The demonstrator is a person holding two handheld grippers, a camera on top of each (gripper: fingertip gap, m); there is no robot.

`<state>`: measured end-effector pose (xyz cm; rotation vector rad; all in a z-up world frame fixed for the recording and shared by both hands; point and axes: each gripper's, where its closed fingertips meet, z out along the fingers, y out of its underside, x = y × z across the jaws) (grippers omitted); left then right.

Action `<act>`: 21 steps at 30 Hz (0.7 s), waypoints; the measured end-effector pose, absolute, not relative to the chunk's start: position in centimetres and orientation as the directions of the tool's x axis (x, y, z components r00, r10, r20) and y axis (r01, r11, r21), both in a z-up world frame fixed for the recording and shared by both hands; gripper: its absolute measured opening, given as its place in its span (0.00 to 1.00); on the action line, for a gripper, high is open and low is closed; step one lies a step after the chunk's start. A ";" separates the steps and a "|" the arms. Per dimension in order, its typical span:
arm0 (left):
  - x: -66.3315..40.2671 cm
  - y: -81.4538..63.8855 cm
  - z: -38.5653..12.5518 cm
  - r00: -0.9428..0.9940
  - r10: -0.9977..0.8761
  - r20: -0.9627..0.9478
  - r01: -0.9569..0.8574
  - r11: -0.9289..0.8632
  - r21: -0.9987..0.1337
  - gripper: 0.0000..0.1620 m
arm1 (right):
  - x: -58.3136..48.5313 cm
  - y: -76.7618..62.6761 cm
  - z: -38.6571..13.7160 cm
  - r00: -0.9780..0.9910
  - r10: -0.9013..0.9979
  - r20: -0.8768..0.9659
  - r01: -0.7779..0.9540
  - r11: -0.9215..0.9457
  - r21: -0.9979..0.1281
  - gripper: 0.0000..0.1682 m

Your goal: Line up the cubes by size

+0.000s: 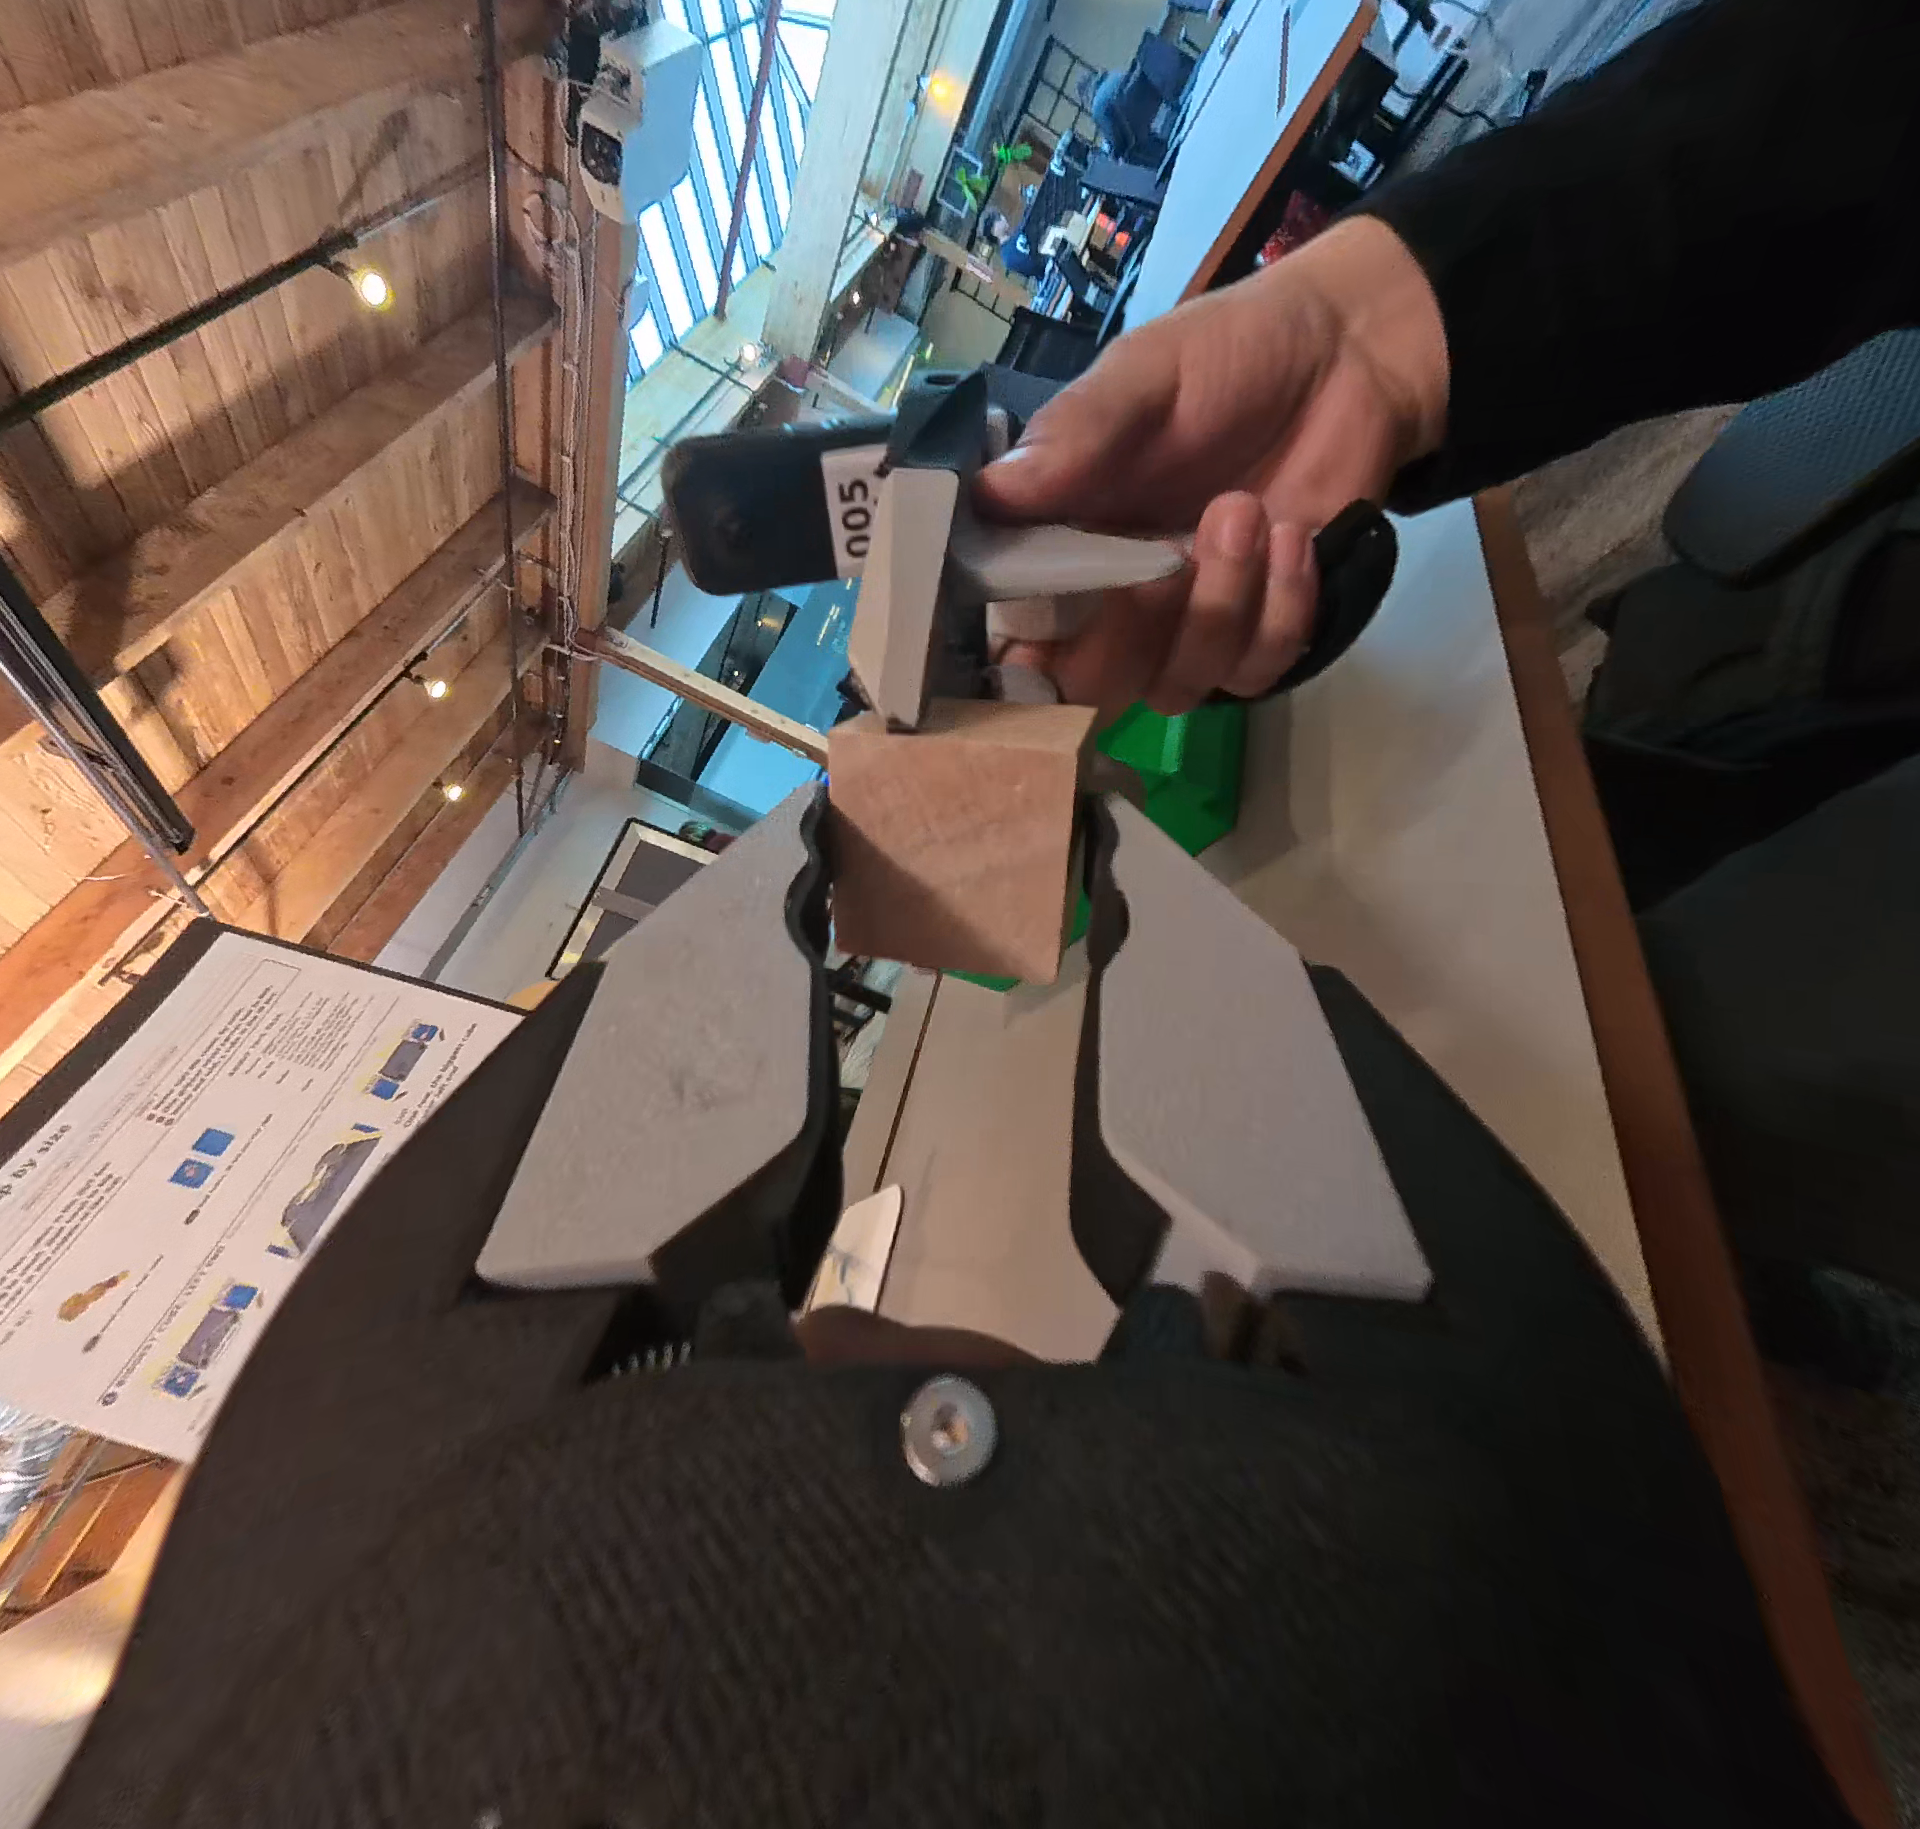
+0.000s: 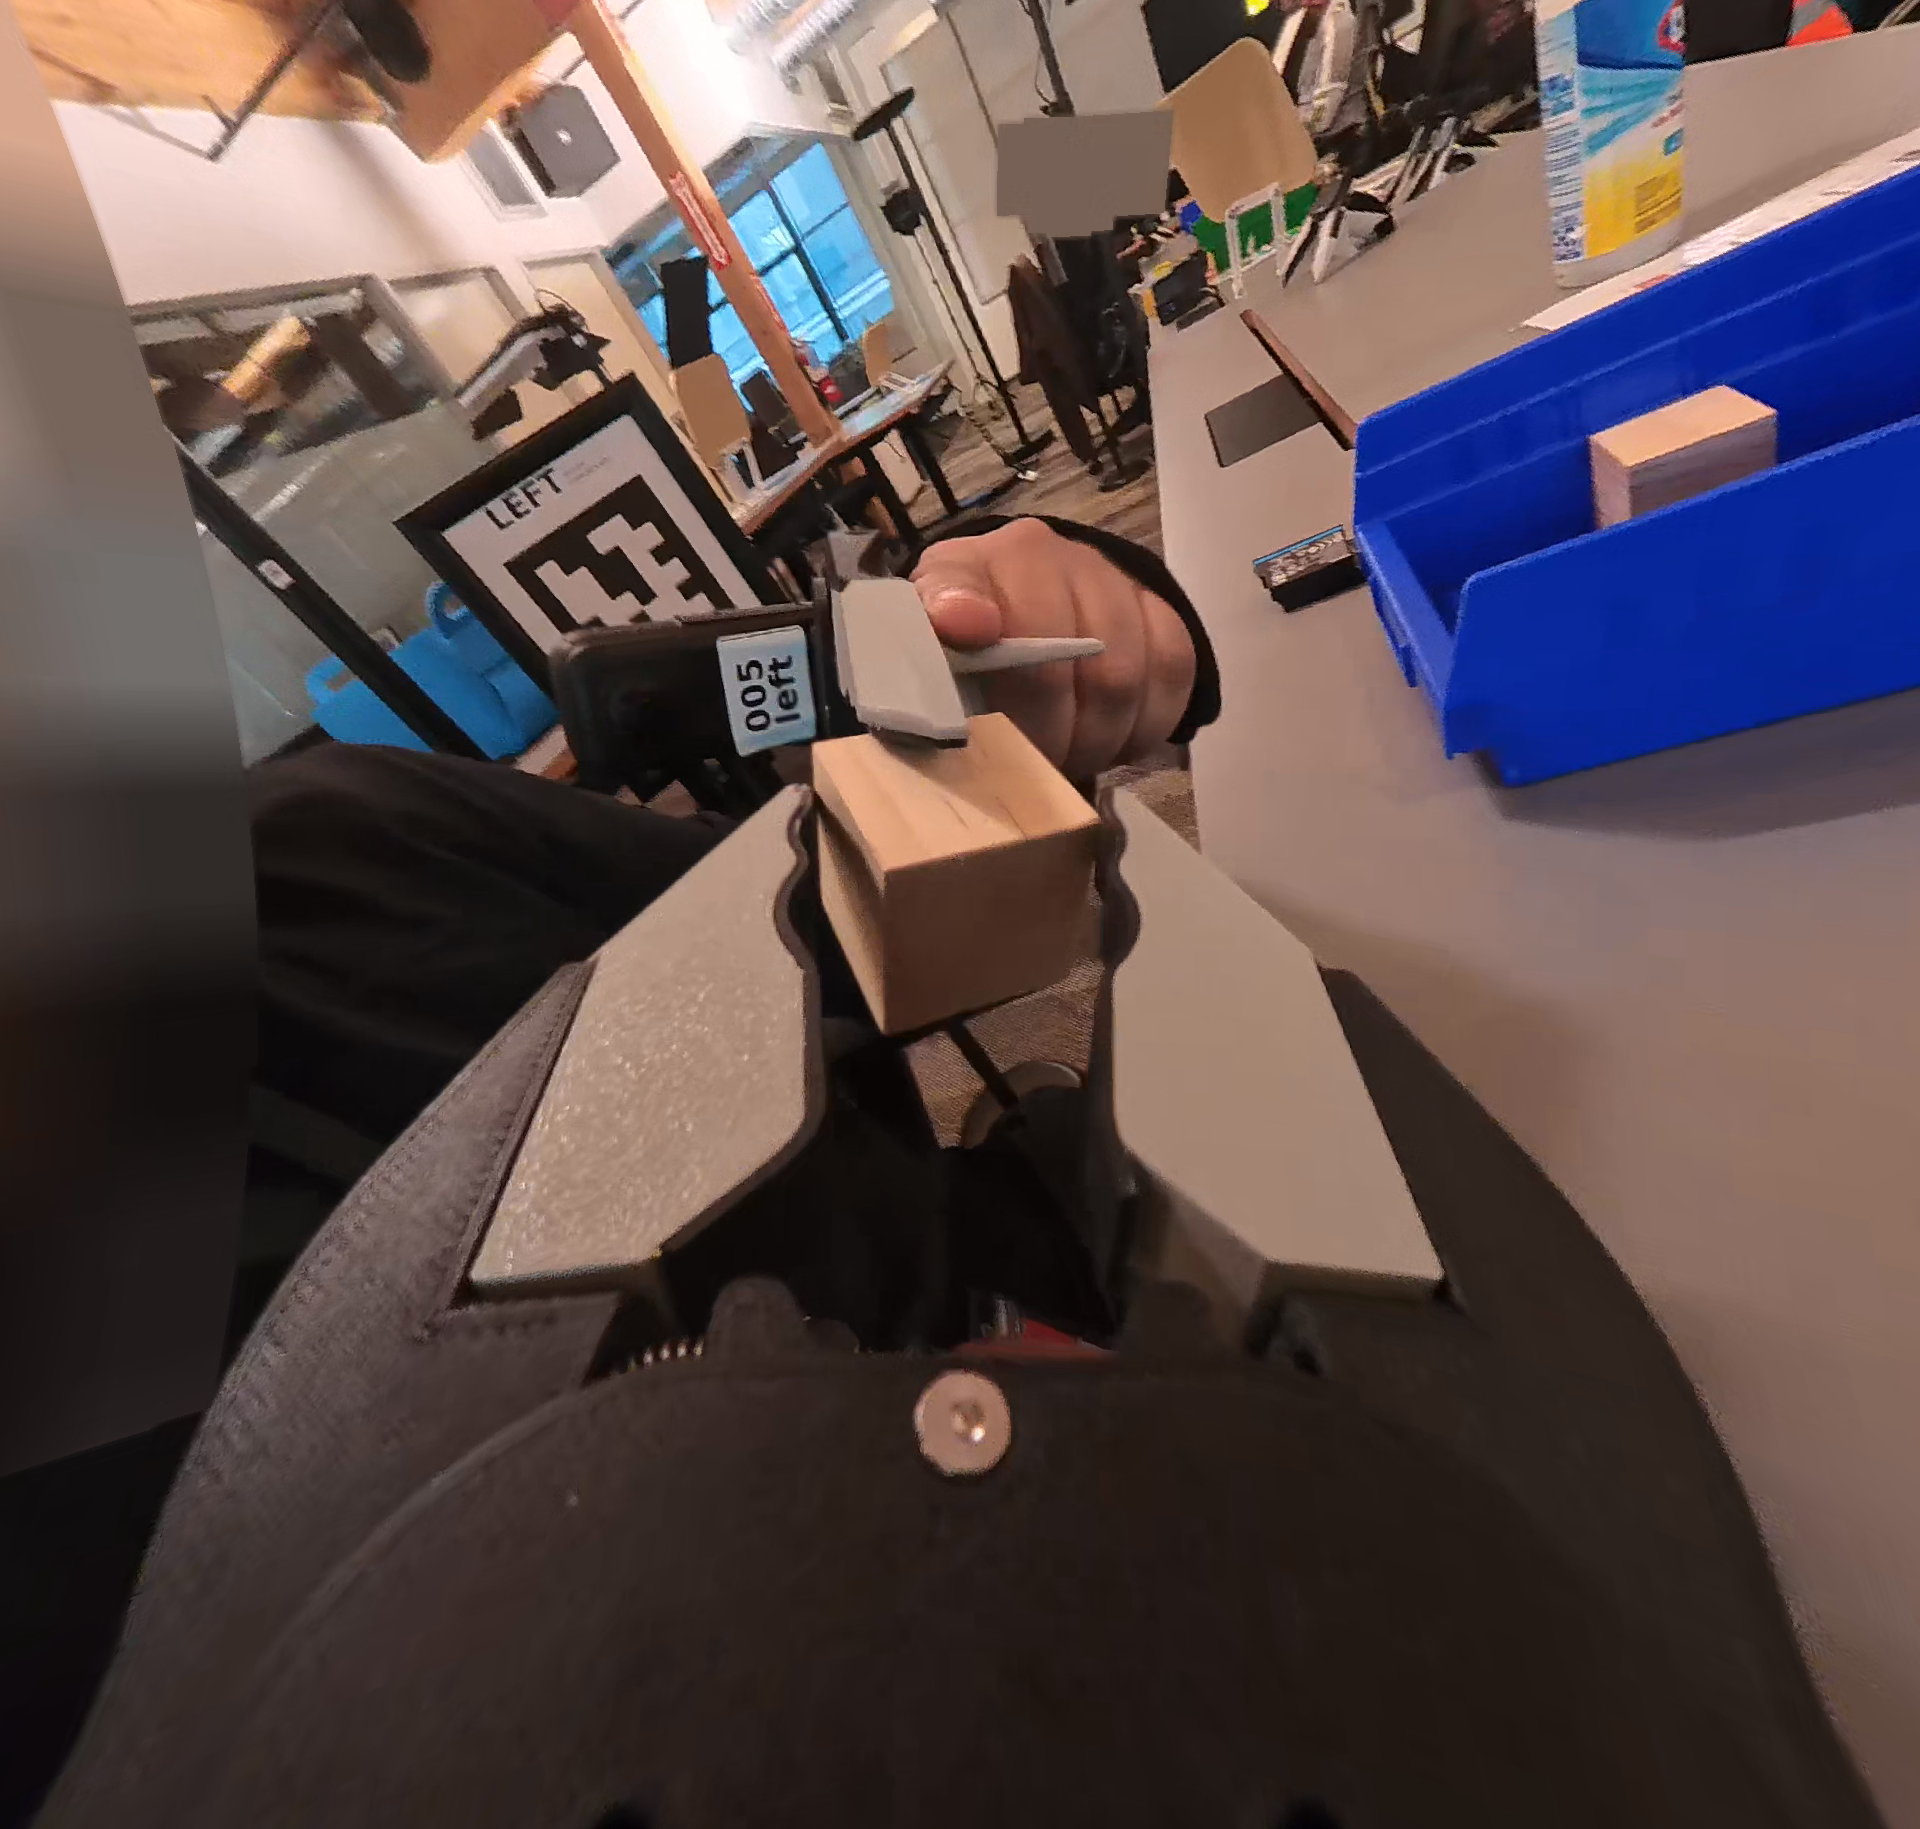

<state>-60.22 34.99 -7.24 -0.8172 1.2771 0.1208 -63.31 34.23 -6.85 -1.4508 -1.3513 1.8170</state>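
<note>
One wooden cube [image 1: 951, 849] is held in the air between both grippers, off the table. My left gripper [image 1: 956, 865] is shut on it, with a finger on each side. In the right wrist view, my right gripper [image 2: 951, 875] is shut on the same cube [image 2: 977, 906] across its other pair of faces. The right gripper's finger [image 1: 902, 595] rests on the cube's upper corner. The left gripper's finger [image 2: 899, 678] lies on the cube's top face. A second, smaller wooden cube [image 2: 1683, 465] sits in a blue bin [image 2: 1662, 657].
The blue bin stands on a grey table [image 2: 1507, 1000] at the right, beside a wipes canister [image 2: 1610, 96] and a small black device [image 2: 1304, 564]. A green object [image 1: 1174, 771] lies on the table behind the cube. A printed instruction sheet [image 1: 208, 1187] stands at the left.
</note>
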 end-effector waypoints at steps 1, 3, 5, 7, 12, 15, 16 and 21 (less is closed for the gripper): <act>-60.2 35.0 -7.1 0.330 -0.343 -0.880 -0.505 0.723 -0.471 0.28 | -63.3 34.2 -6.8 -0.360 0.795 -0.488 0.218 -0.437 -0.873 0.30; -60.3 35.1 -6.8 0.341 -0.321 -0.884 -0.508 0.728 -0.460 0.28 | -63.4 33.8 -7.0 -0.385 0.766 -0.516 0.239 -0.457 -0.857 0.29; -60.2 35.1 -6.8 0.341 -0.325 -0.882 -0.506 0.728 -0.463 0.28 | -63.7 33.3 -7.8 -0.394 0.755 -0.525 0.280 -0.445 -0.850 0.32; -60.3 35.2 -6.8 0.344 -0.333 -0.878 -0.506 0.722 -0.472 0.28 | -64.0 33.2 -7.5 -0.397 0.772 -0.496 0.251 -0.429 -0.868 0.28; -60.3 34.8 -6.6 0.340 -0.340 -0.877 -0.498 0.726 -0.474 0.28 | -63.9 33.0 -7.0 -0.404 0.767 -0.498 0.240 -0.436 -0.867 0.29; -60.1 34.7 -6.7 0.334 -0.335 -0.881 -0.504 0.727 -0.467 0.28 | -63.5 33.3 -6.3 -0.413 0.759 -0.503 0.212 -0.457 -0.864 0.27; -60.1 34.7 -6.7 0.333 -0.334 -0.882 -0.507 0.725 -0.466 0.28 | -63.5 33.4 -6.4 -0.404 0.772 -0.491 0.211 -0.444 -0.871 0.27; -60.3 35.2 -7.0 0.341 -0.346 -0.874 -0.520 0.705 -0.482 0.28 | -63.7 33.8 -6.7 -0.338 0.834 -0.435 0.202 -0.387 -0.900 0.26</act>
